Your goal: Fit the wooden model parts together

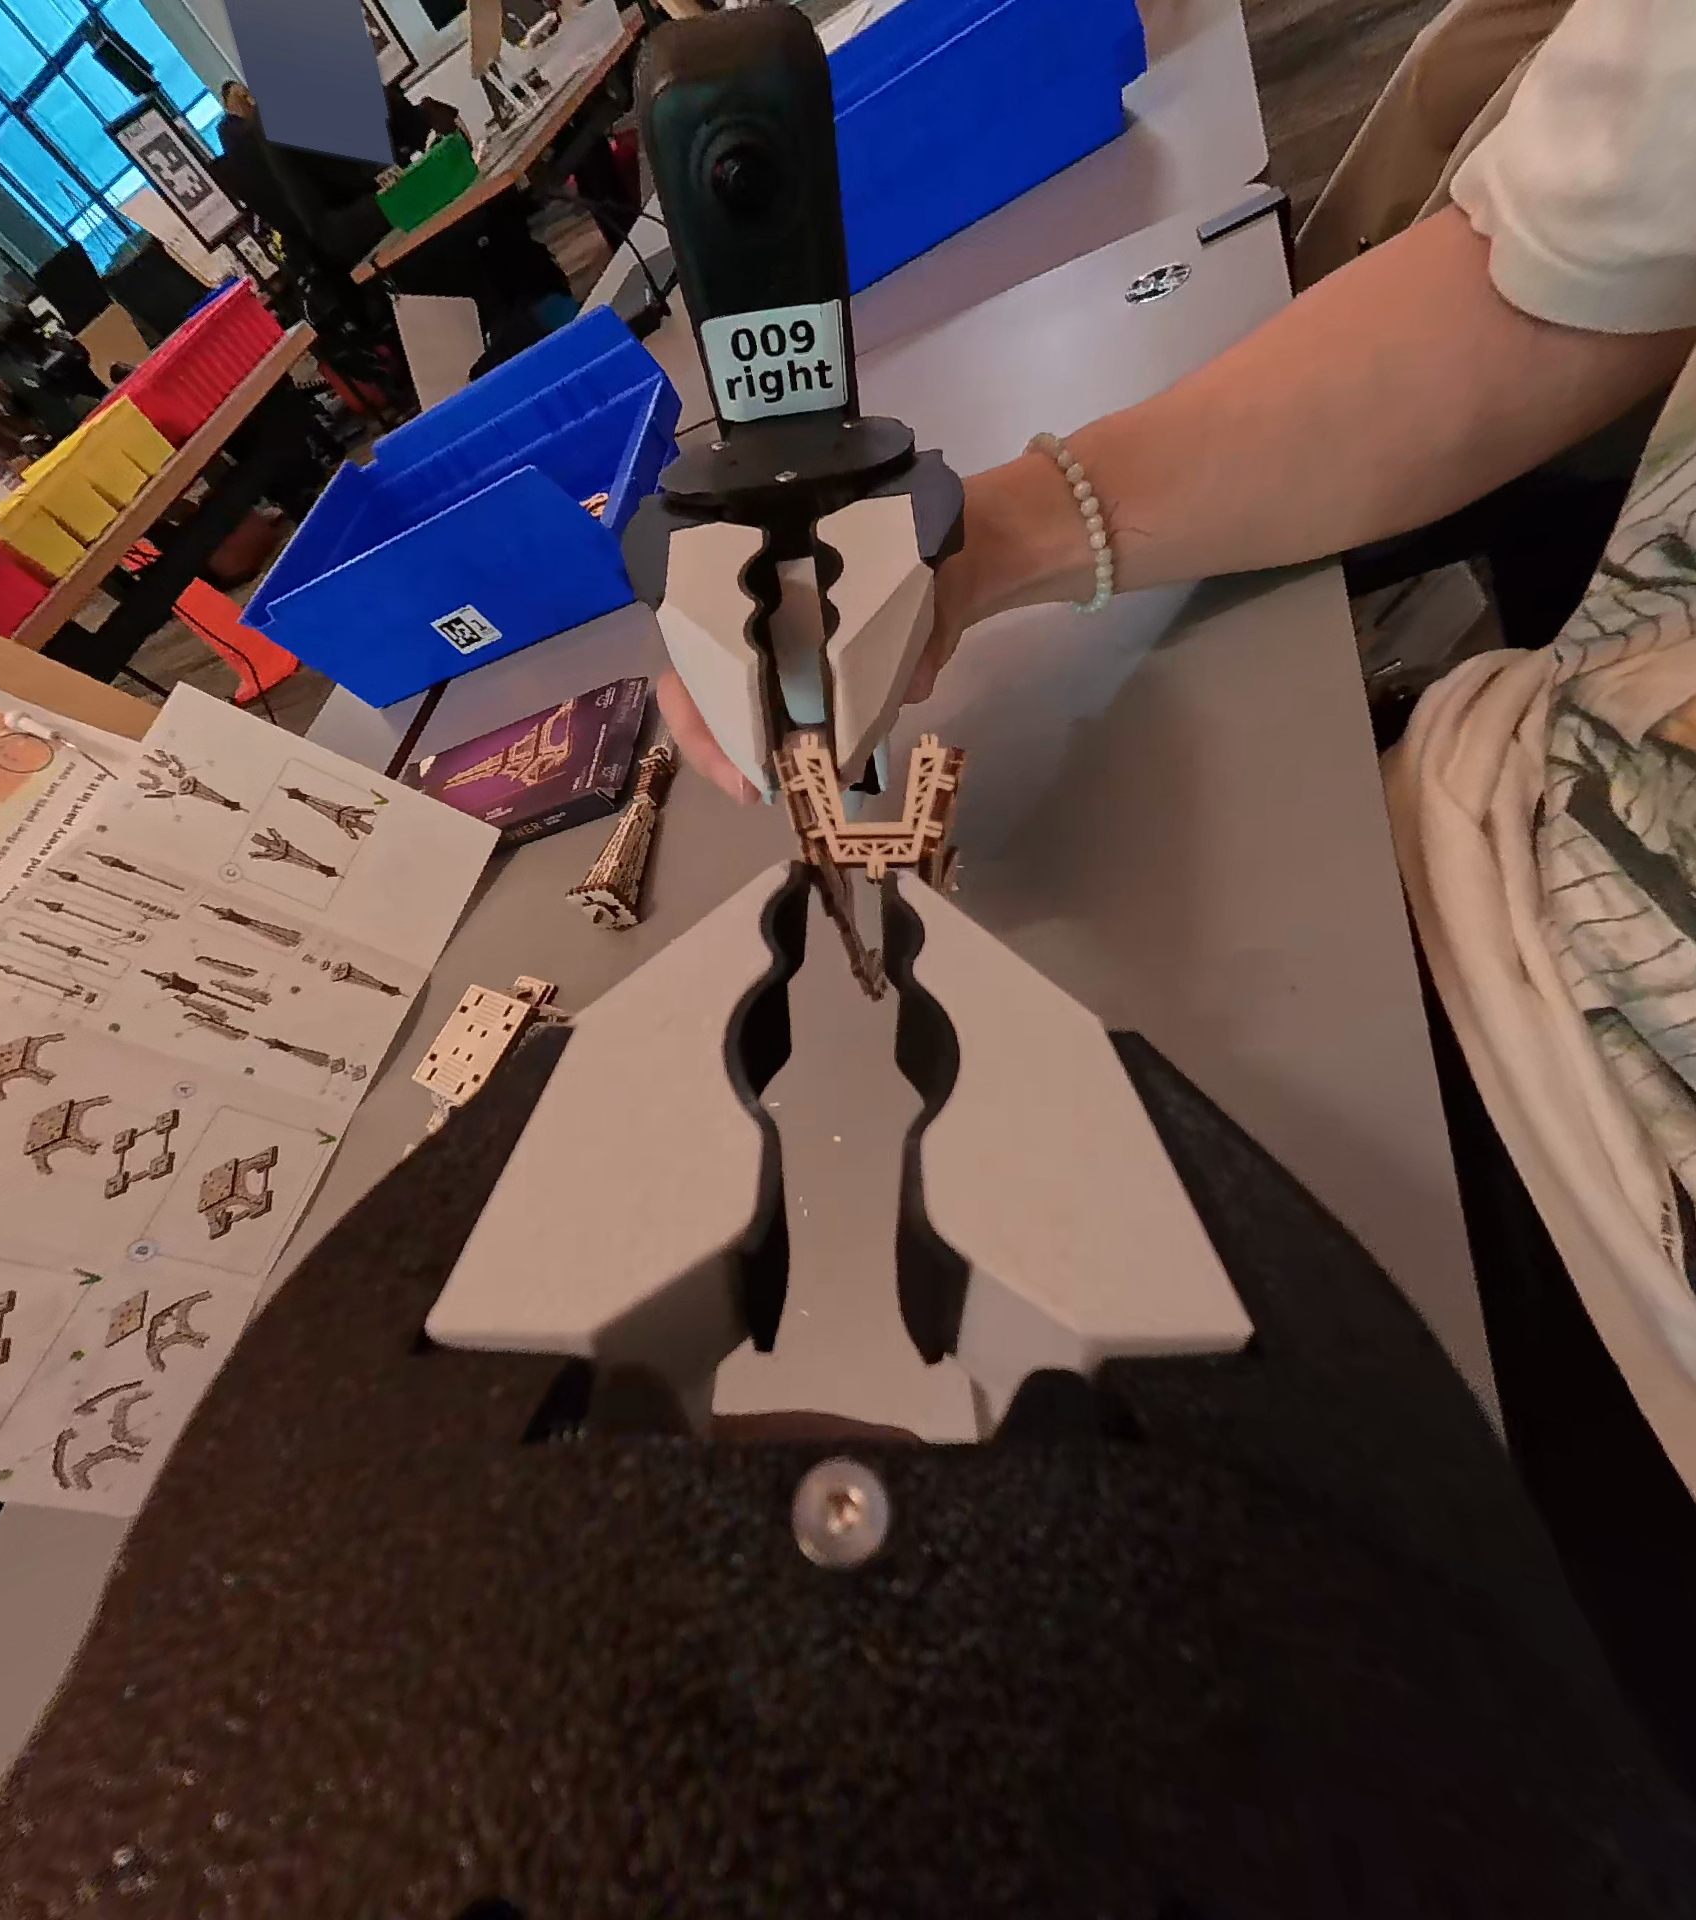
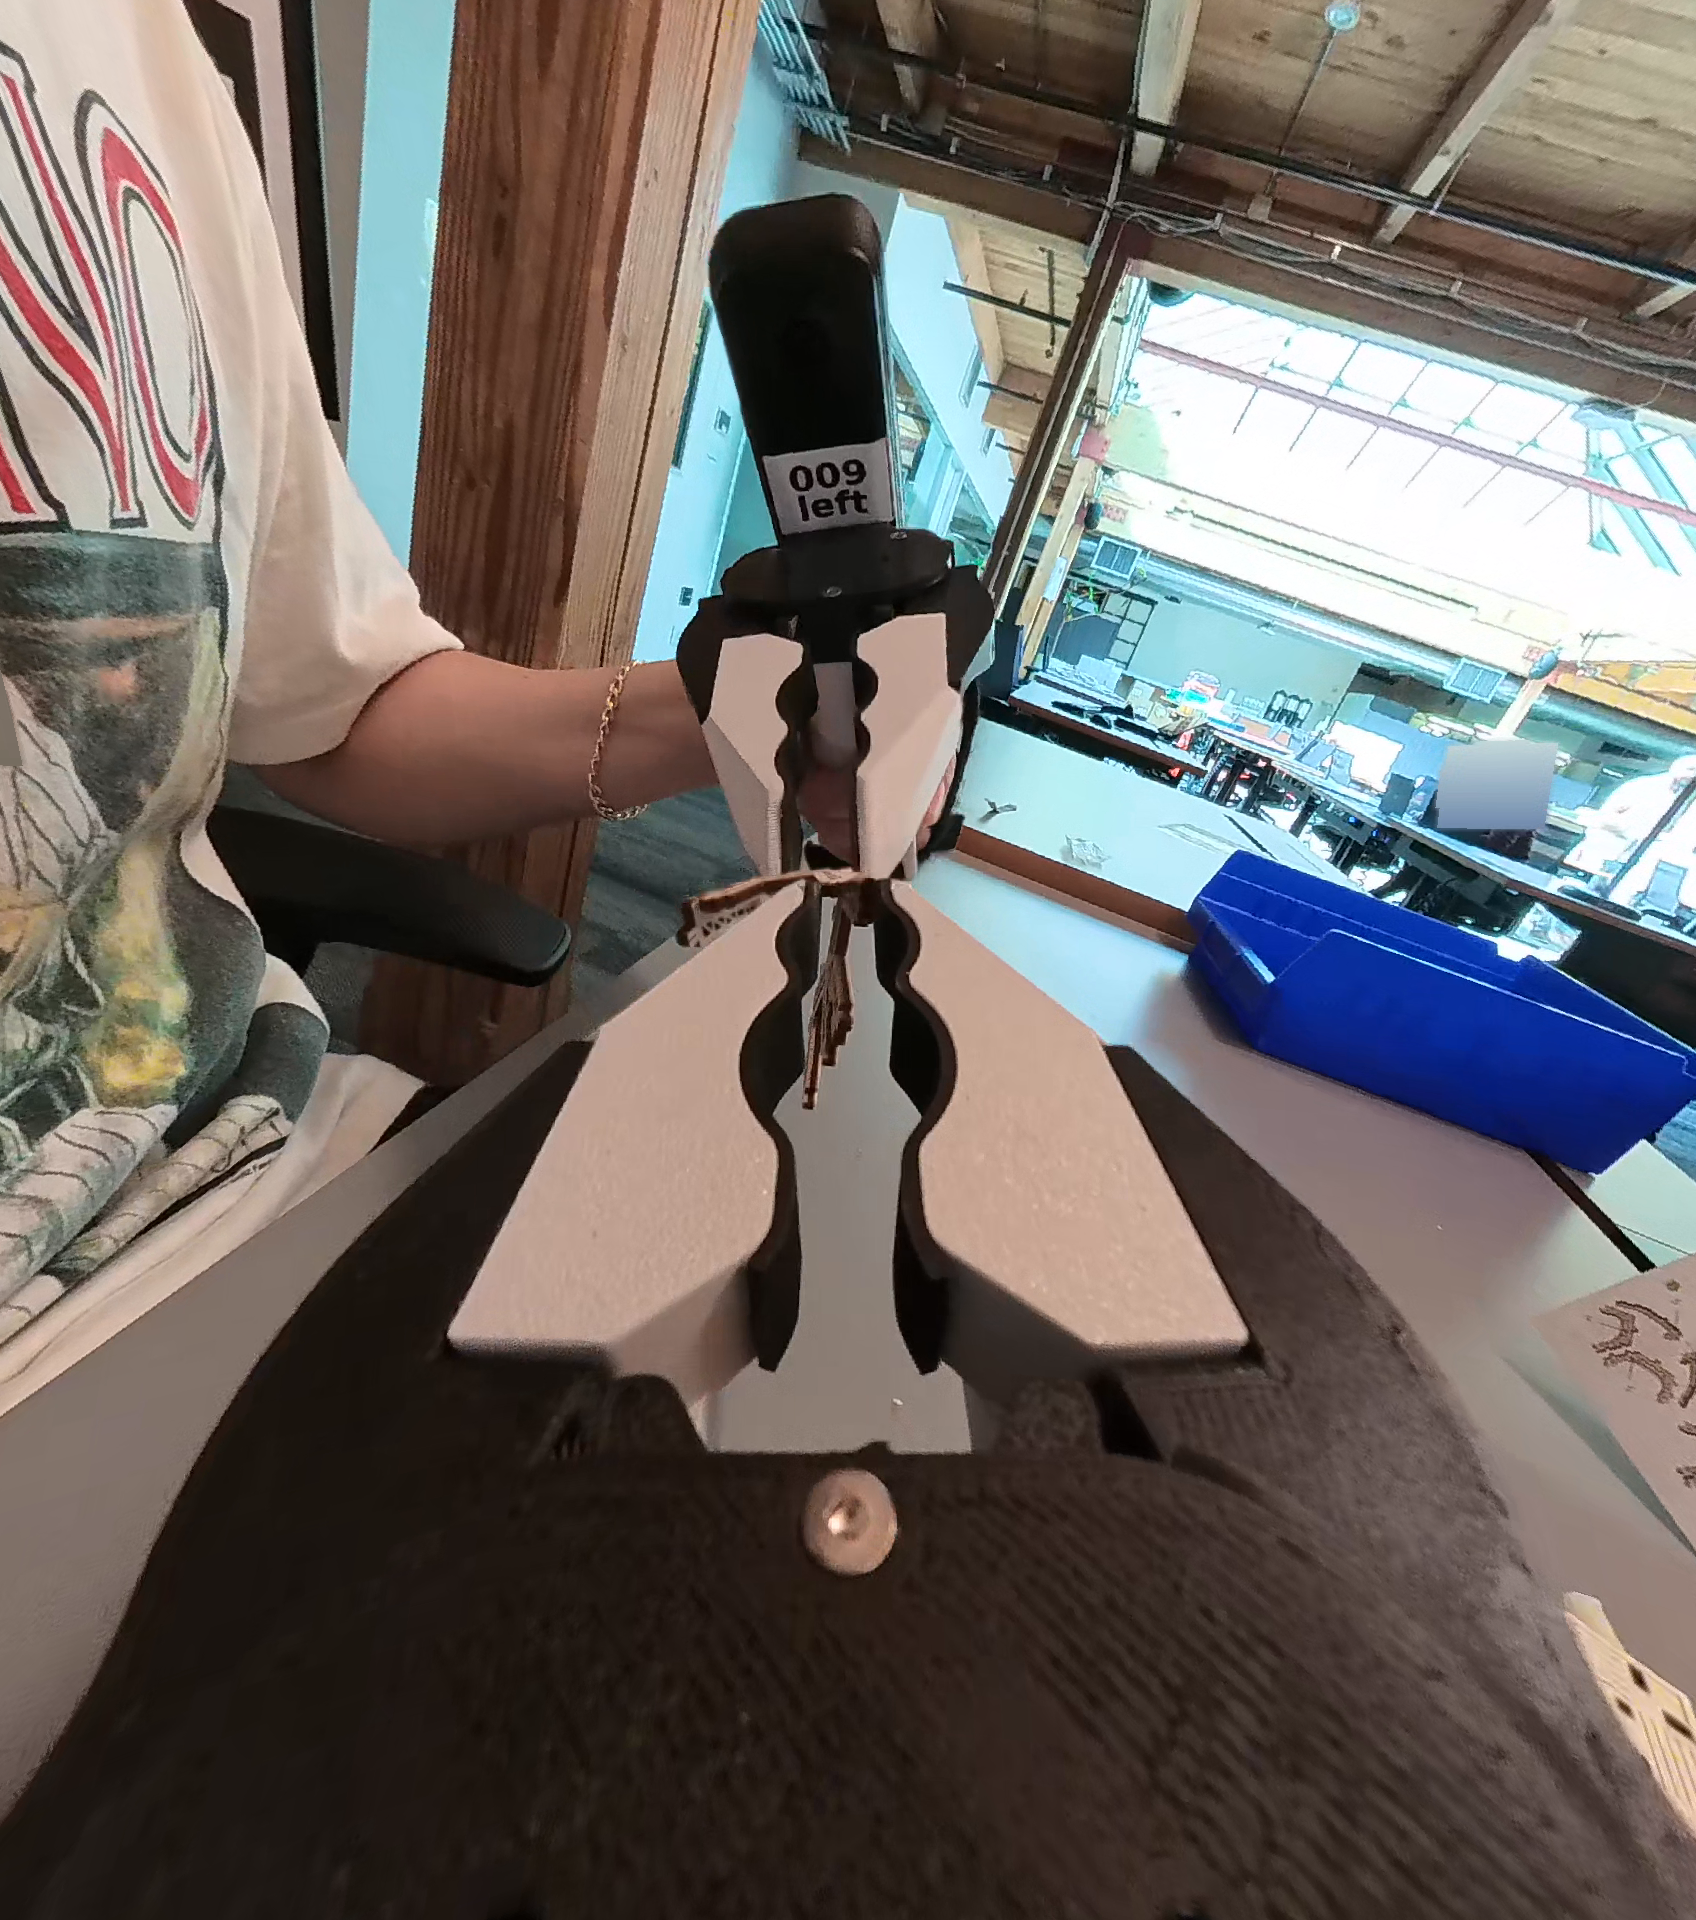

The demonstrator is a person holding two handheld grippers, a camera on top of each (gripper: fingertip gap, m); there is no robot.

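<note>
The two grippers meet tip to tip above the grey desk (image 1: 1187, 935), both gripping wooden model parts. In the left wrist view, the left gripper (image 1: 844, 878) has its tongs drawn together at the tips on a thin dark wooden strip (image 1: 854, 951), which runs back between the fingers towards the camera. Facing it, the right gripper (image 1: 823, 774) pinches one upright arm of a pale U-shaped lattice frame (image 1: 870, 816); the frame's cross bar sits right at the left gripper's tips, touching or nearly touching the strip there. Whether the two parts are already seated in each other cannot be told.

In the right wrist view, the right gripper (image 2: 844, 888) is closed on a thin edge-on wooden piece (image 2: 828, 997) that hangs back between its fingers, and the left gripper (image 2: 839, 857) comes down from above with its tips closed at the same spot. A bit of lattice (image 2: 719, 914) sticks out to the side of the joint.

On the desk towards its left edge lies an instruction sheet (image 1: 148, 1039) with assembly drawings. Beside the sheet rest a finished tapered tower section (image 1: 631, 842), a small flat square panel (image 1: 475, 1039) and the purple kit box (image 1: 543, 758). A blue bin (image 1: 449, 561) stands further back on the desk, near its far left corner.
</note>
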